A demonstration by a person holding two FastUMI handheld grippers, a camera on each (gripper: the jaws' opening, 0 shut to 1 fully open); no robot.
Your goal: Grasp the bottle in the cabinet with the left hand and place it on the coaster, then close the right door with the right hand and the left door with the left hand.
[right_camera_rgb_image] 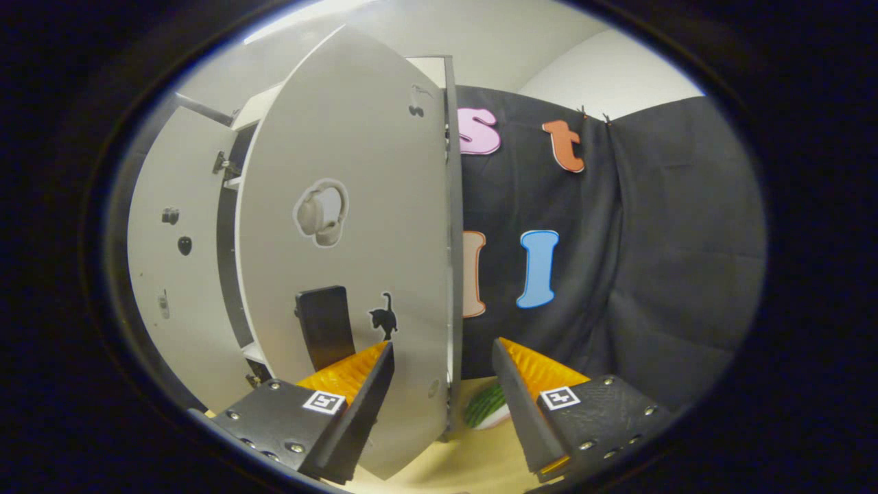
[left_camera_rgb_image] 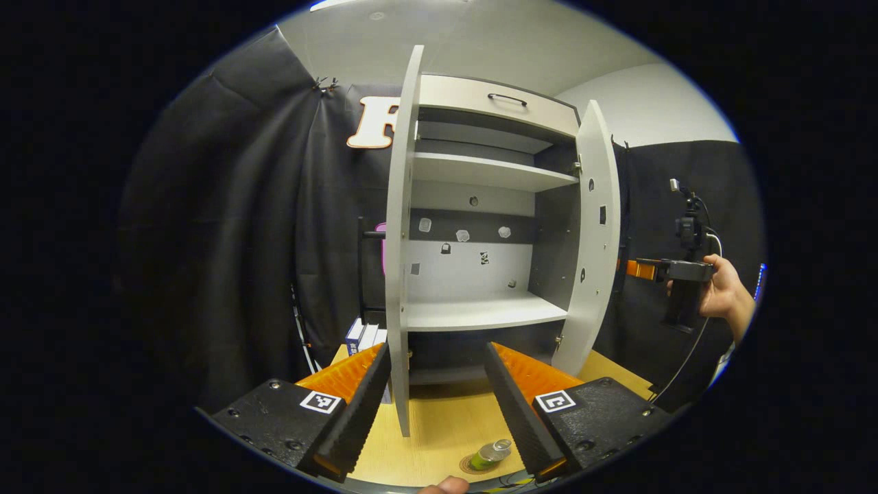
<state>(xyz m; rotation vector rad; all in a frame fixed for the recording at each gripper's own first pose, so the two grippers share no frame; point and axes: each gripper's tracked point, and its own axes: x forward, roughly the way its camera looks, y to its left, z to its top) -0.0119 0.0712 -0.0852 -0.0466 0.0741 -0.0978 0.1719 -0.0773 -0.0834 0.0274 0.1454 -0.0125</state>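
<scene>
The white cabinet (left_camera_rgb_image: 480,312) stands with both doors swung out. A small bottle (left_camera_rgb_image: 491,453) of green liquid sits on a round coaster (left_camera_rgb_image: 473,466) on the wooden table (left_camera_rgb_image: 439,425), close in front of me. My left gripper (left_camera_rgb_image: 437,348) is open, and the left door's (left_camera_rgb_image: 400,240) front edge stands between its fingers, nearer the left one. My right gripper (left_camera_rgb_image: 648,269), held by a hand (left_camera_rgb_image: 724,295), is beyond the right door (left_camera_rgb_image: 598,226). In the right gripper view that gripper (right_camera_rgb_image: 442,346) is open, astride the right door's (right_camera_rgb_image: 343,206) free edge, beside its black handle (right_camera_rgb_image: 326,329).
A drawer with a dark handle (left_camera_rgb_image: 507,99) tops the cabinet. Blue and white boxes (left_camera_rgb_image: 363,336) stand behind the left door. A green striped object (right_camera_rgb_image: 485,406) lies on the table past the right door. A fingertip (left_camera_rgb_image: 446,486) shows at the near edge. Black cloth surrounds the booth.
</scene>
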